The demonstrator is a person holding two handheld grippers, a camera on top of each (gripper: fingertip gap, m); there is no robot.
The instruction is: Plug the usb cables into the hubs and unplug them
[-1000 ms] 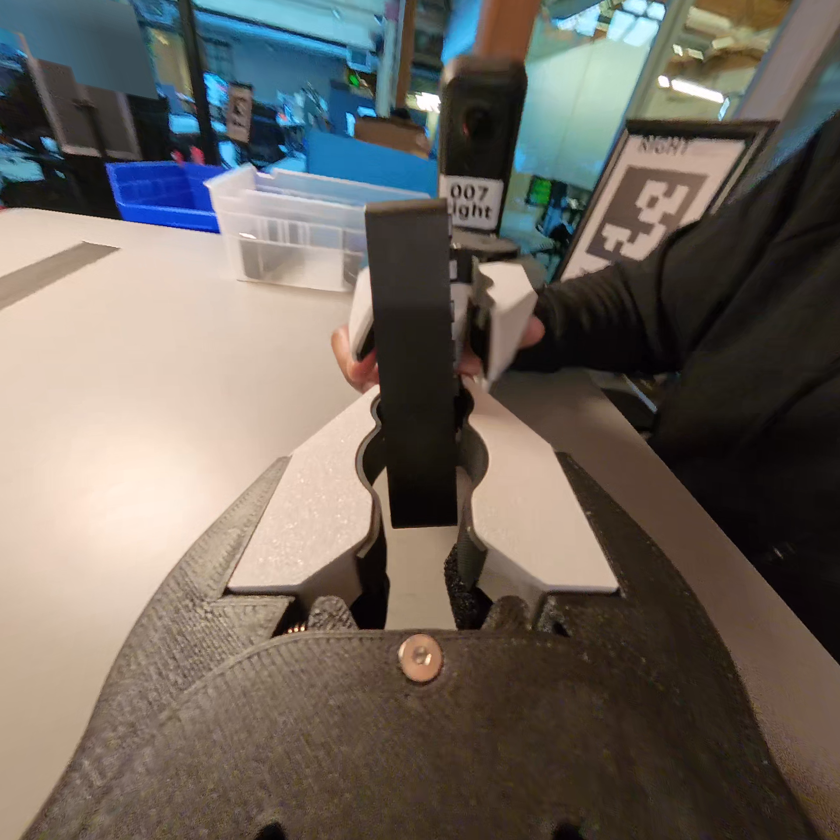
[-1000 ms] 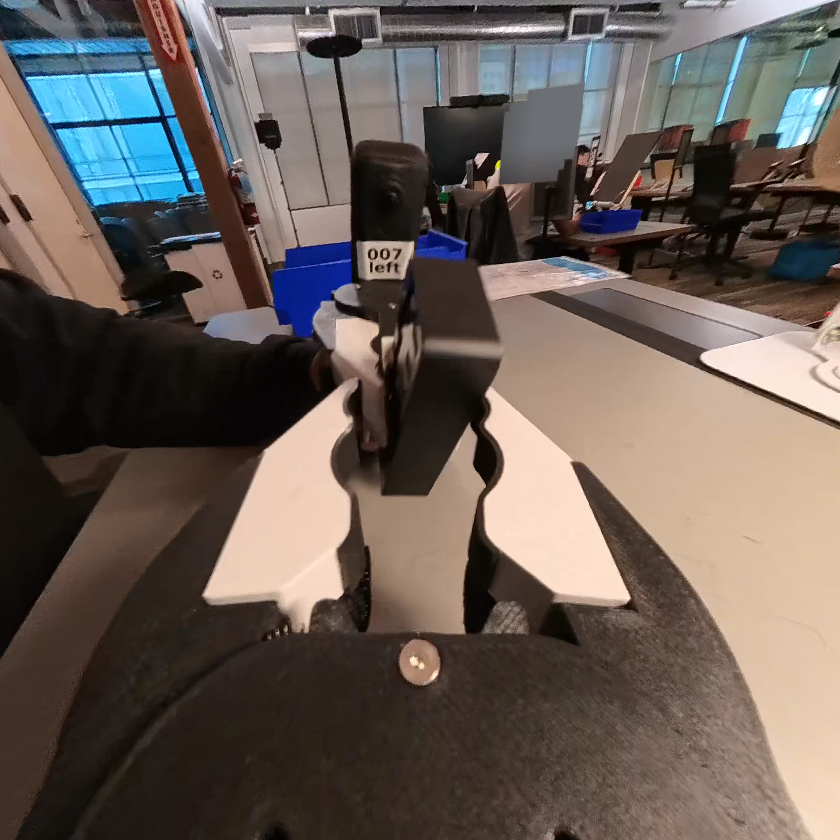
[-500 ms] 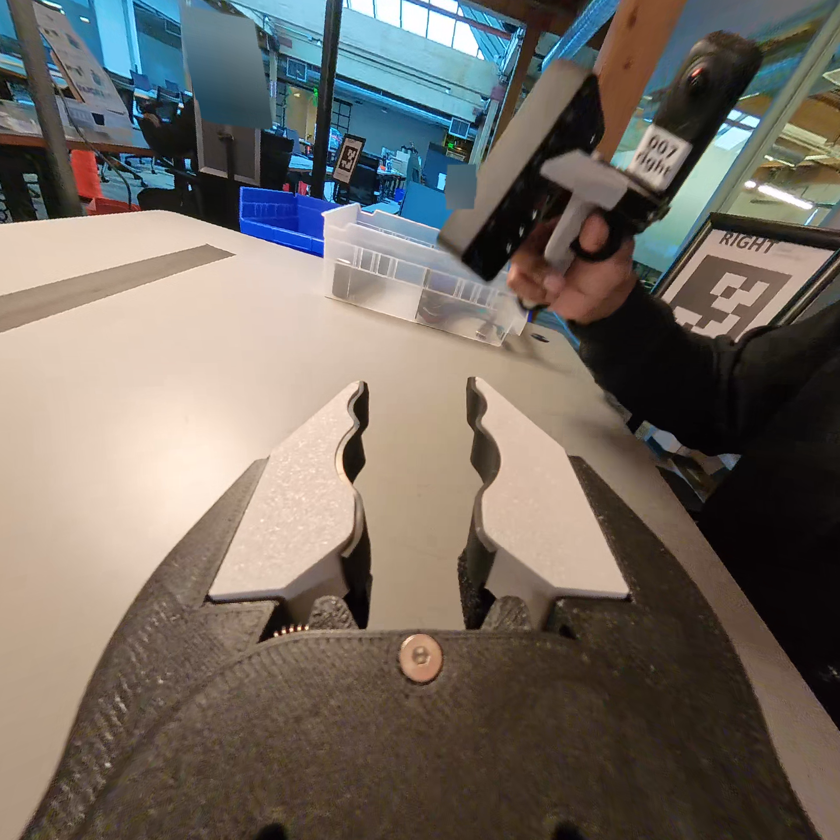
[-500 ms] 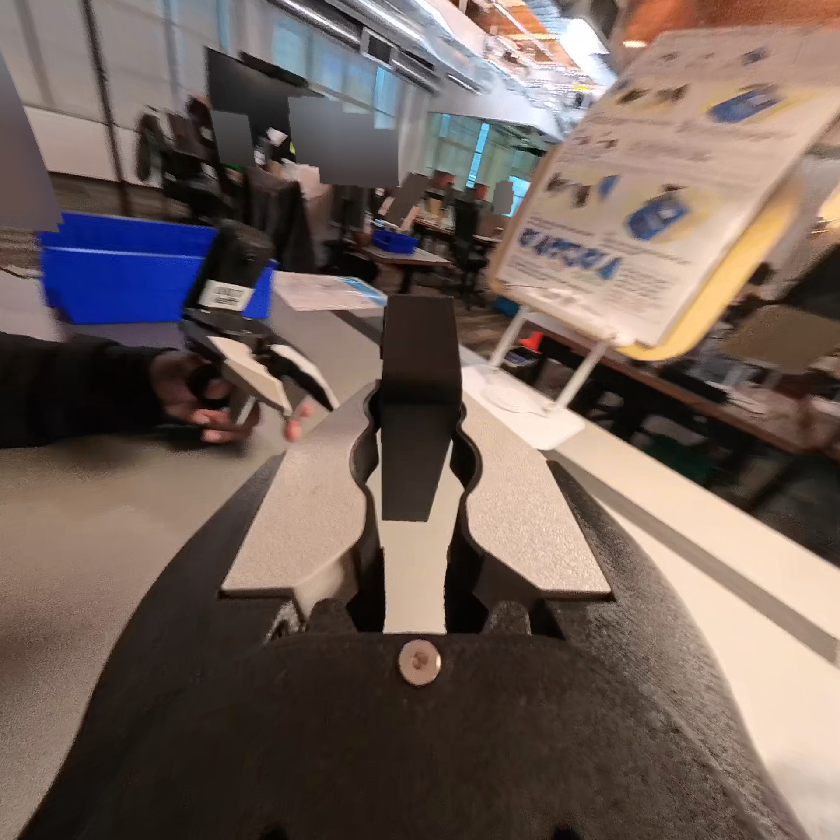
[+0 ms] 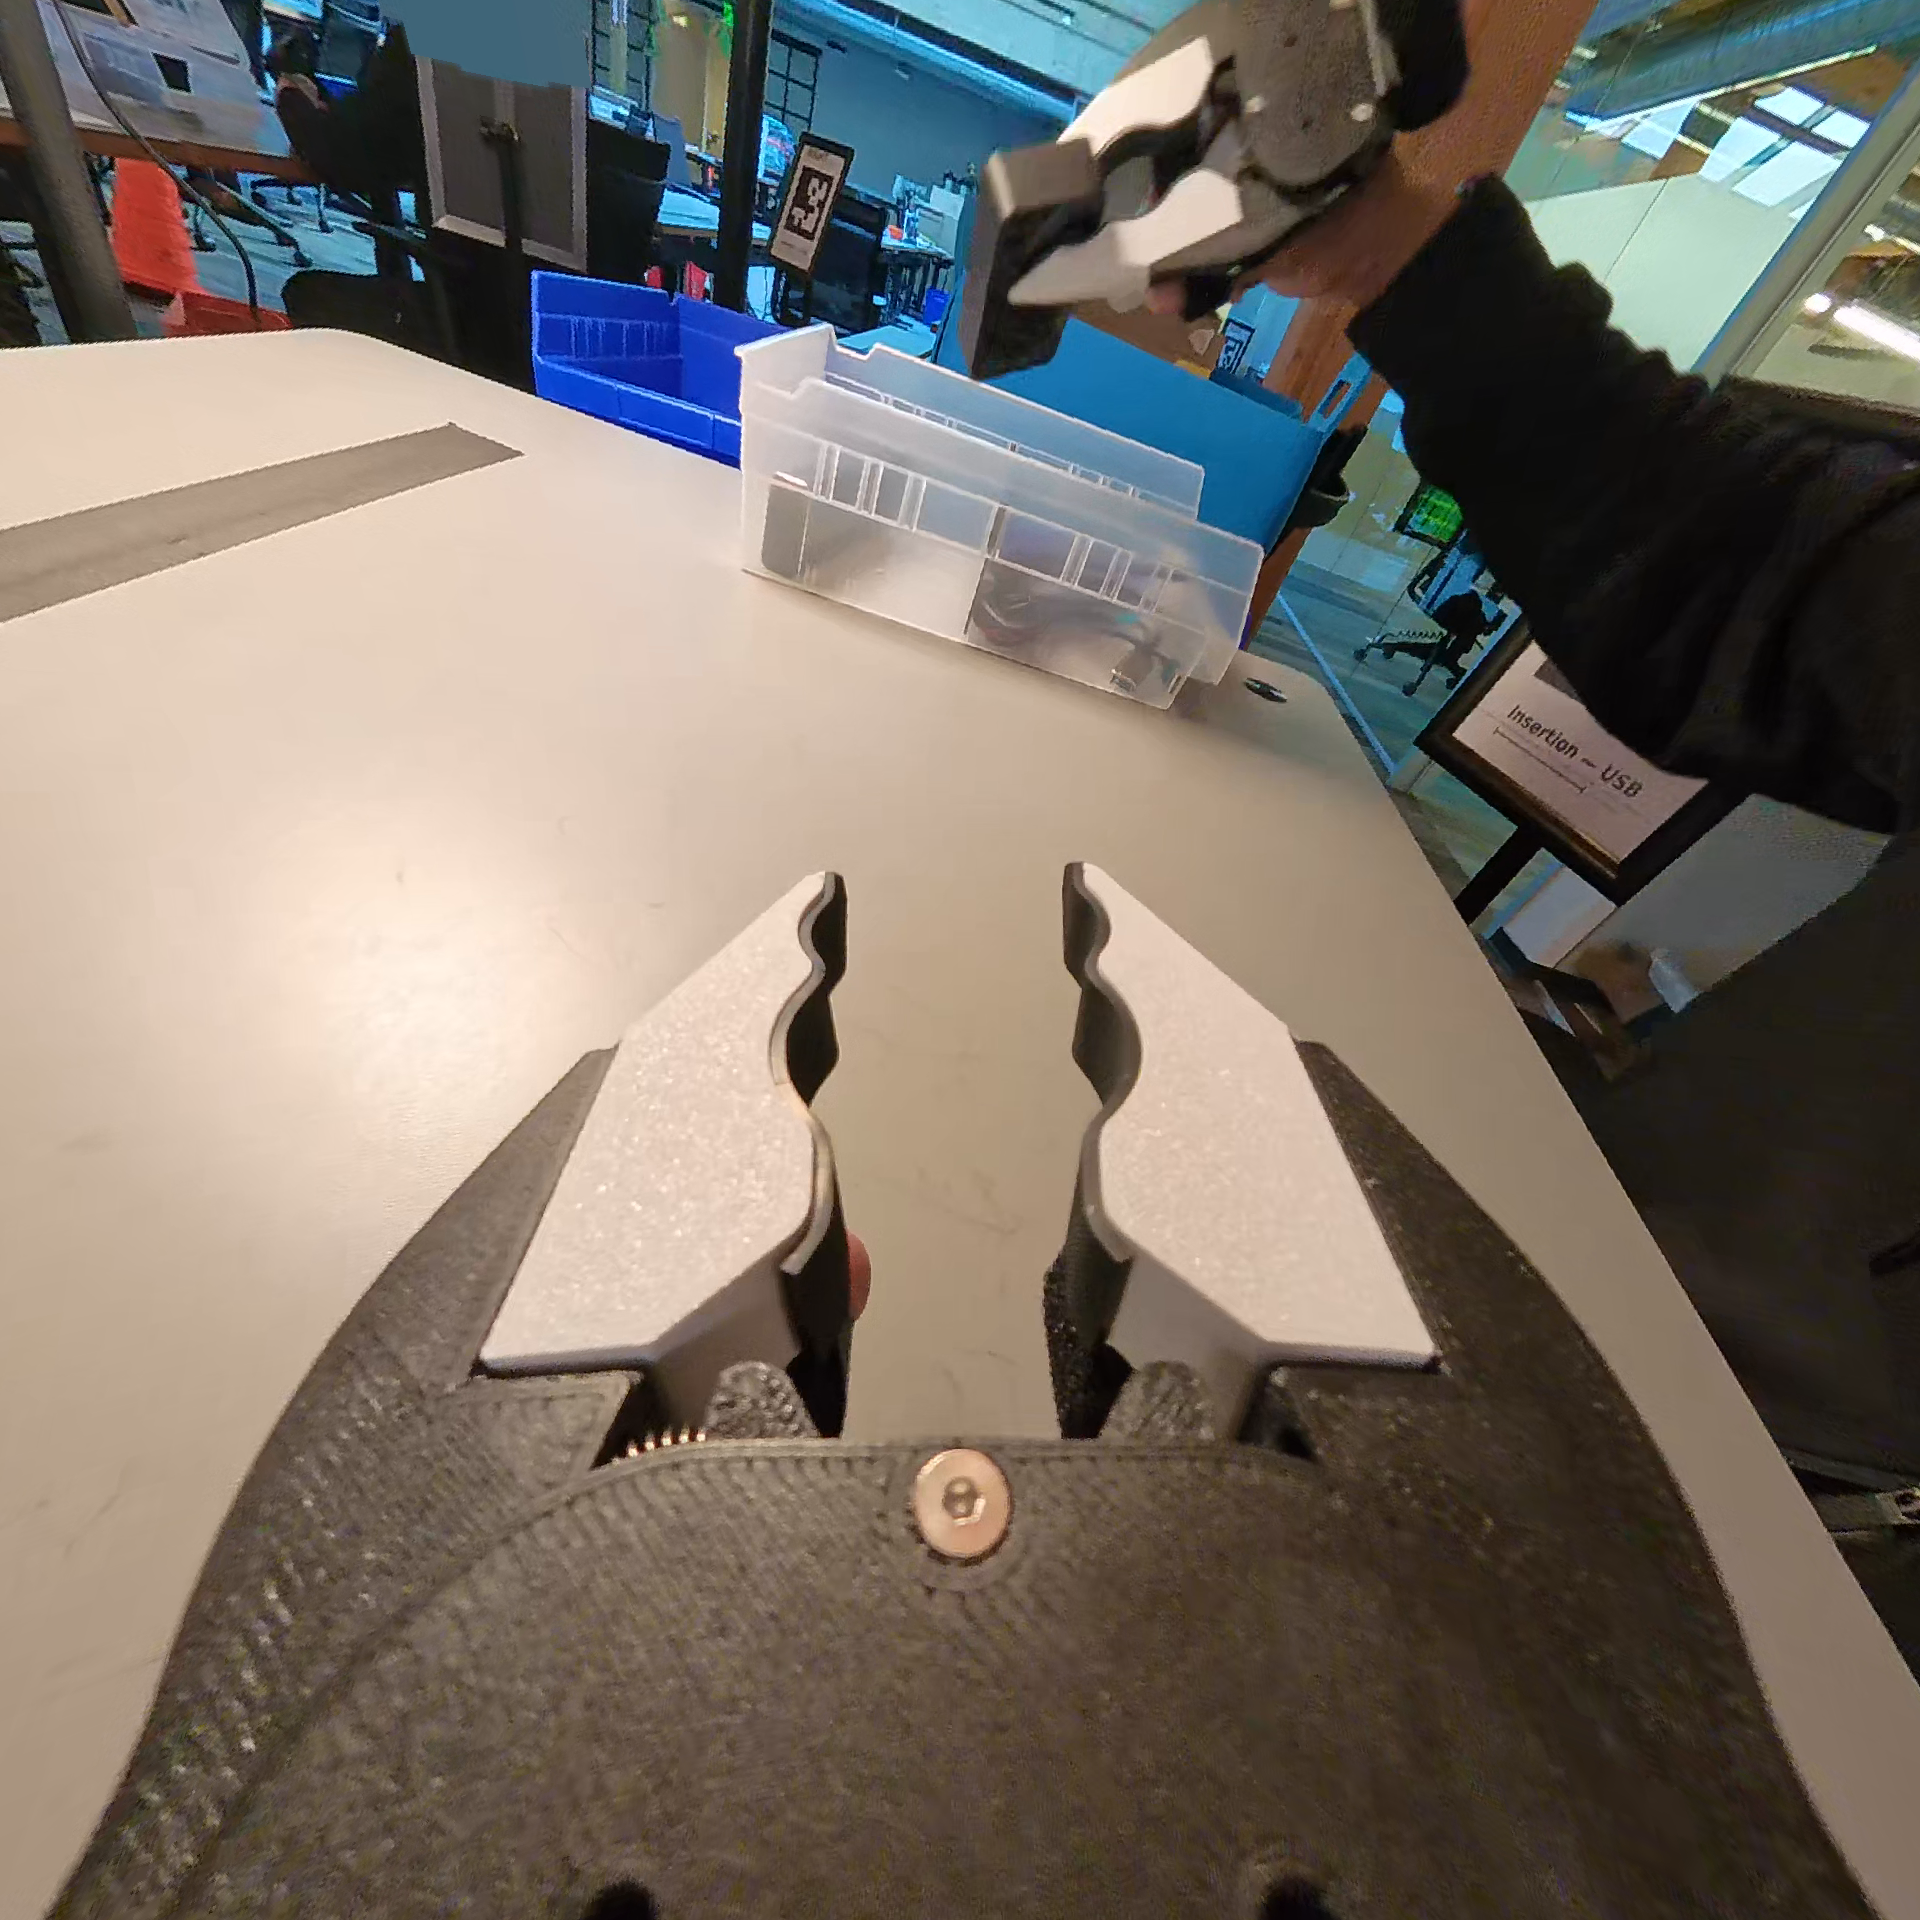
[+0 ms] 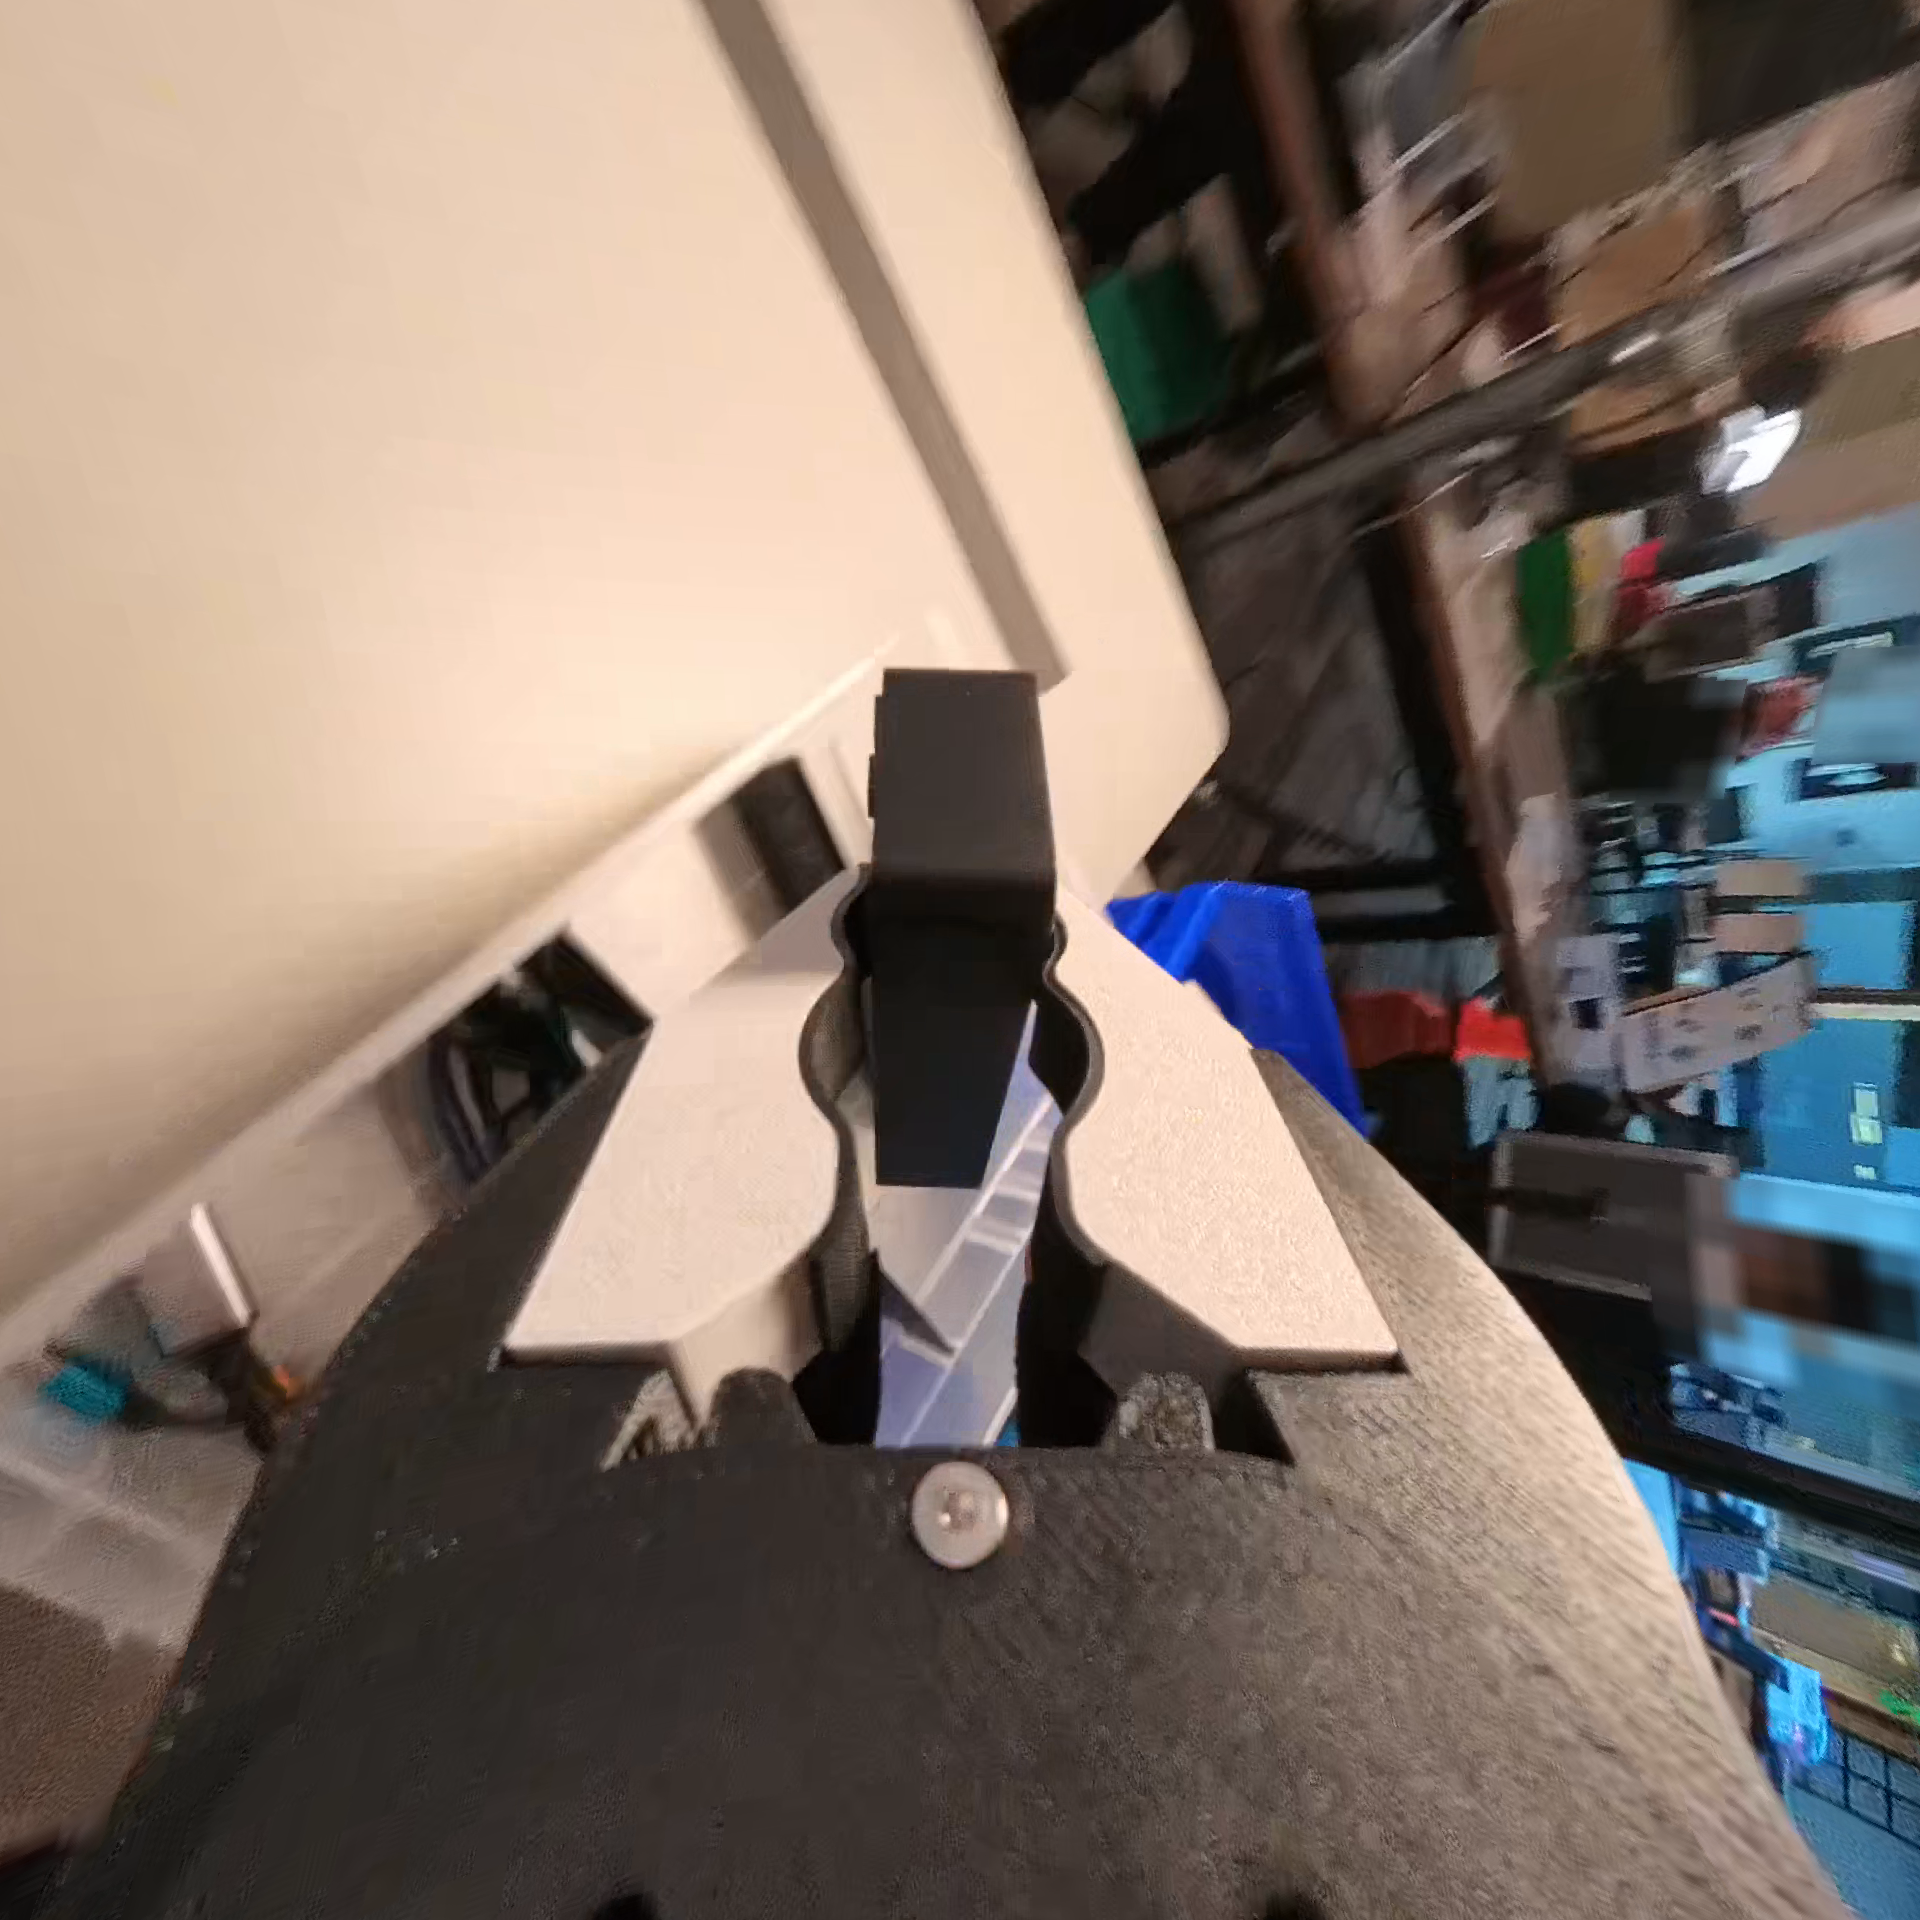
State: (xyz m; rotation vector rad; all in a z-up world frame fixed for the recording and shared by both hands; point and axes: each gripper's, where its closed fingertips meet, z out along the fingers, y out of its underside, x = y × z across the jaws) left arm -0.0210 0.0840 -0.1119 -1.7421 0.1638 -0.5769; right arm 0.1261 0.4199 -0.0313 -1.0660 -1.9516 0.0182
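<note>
Left tongs [image 5: 951, 935] now empty, jaws apart over bare table [image 5: 416, 779]; right tongs [image 6: 951, 940] clamp the black block [image 6: 951, 894] (handed across a second ago), swinging above clear bin [image 5: 997, 530] holding cables. Plugging hasn't started.

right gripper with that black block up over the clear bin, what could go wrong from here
1. The right gripper holds the black block high above the clear bin; if the grip slips, the block could drop into the bin onto the cables.
2. The right wrist view is blurred, so a fast swing could knock the bin's rim.
3. The left gripper is open and empty, too low to catch it.
</note>
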